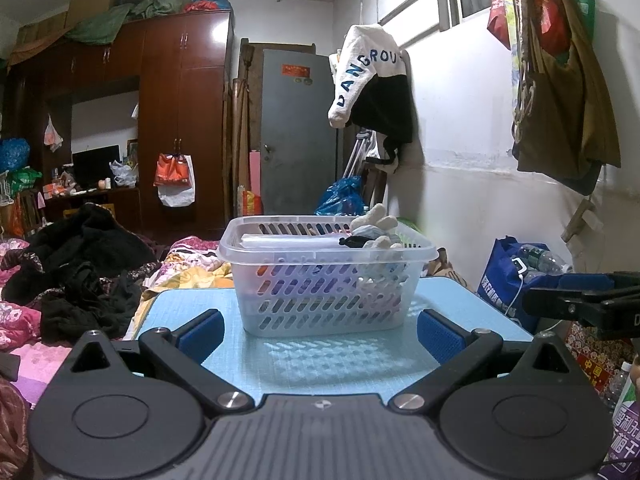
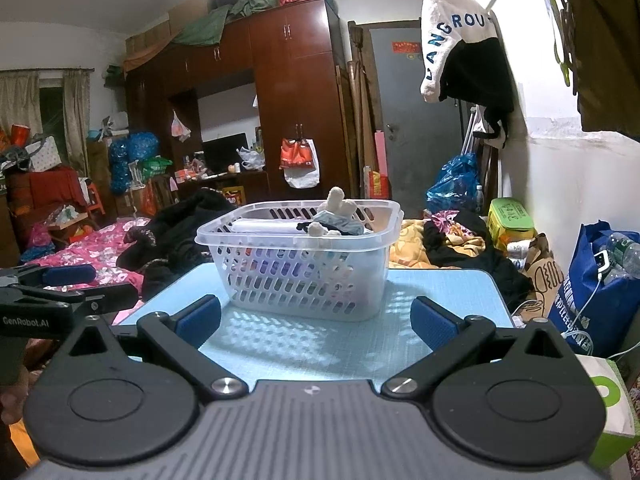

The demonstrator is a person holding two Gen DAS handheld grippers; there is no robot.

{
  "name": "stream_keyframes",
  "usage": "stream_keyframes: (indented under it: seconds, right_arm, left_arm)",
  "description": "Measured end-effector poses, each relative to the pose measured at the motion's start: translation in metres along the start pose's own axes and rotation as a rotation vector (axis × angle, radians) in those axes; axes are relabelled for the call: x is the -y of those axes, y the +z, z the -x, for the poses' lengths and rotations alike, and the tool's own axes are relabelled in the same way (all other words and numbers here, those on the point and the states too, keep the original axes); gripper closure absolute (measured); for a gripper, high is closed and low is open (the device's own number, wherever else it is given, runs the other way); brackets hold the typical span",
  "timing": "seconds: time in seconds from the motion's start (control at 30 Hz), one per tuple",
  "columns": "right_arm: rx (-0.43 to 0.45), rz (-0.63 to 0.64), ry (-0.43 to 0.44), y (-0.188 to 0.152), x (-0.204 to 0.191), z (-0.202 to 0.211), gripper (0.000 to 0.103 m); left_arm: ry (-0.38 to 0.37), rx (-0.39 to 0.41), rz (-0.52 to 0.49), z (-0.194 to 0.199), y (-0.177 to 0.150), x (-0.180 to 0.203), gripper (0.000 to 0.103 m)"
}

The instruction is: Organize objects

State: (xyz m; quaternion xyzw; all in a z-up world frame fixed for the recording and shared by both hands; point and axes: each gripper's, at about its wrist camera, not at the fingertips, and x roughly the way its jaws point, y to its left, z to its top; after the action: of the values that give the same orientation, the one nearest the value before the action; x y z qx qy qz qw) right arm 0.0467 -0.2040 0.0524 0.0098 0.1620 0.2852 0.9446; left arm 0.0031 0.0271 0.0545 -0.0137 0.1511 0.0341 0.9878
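Cluttered bedroom all around: at the far left a bed with pink floral bedding carries a heap of black clothes, behind it stands one tall dark-red wardrobe with a single orange-and-white bag hung on its door, then one grey door, and to the right a white-and-black garment lettered in blue hangs by the white wall. One blue shopping bag sits low at the right.

One light-blue table fills the foreground, and on it stands one basket, a translucent plastic tub with slotted sides and a broad rim. It sits upright near the middle of the tabletop, toward the far edge. Inside lie a pale flat package, a cream plush toy poking above the rim at the right, and other small items too muddled to count.

Left gripper is level and aimed at the basket, its two blue-padded fingers spread wide, nothing between them, tips short of the basket wall. Right gripper hovers likewise beside it, fingers equally wide apart and empty, facing the same basket from slightly further right; in the left wrist view it shows side-on at the right edge.
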Motion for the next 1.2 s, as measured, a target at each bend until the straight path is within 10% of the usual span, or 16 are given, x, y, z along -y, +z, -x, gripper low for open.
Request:
stream_keyframes:
  seconds: [1.2]
  right_arm:
    - [-0.008,0.002,0.004,-0.0027,0.0013,-0.0025,0.0]
  left_arm:
    - [0.007,-0.009,0.003,-0.0028,-0.0005,-0.0025,0.0]
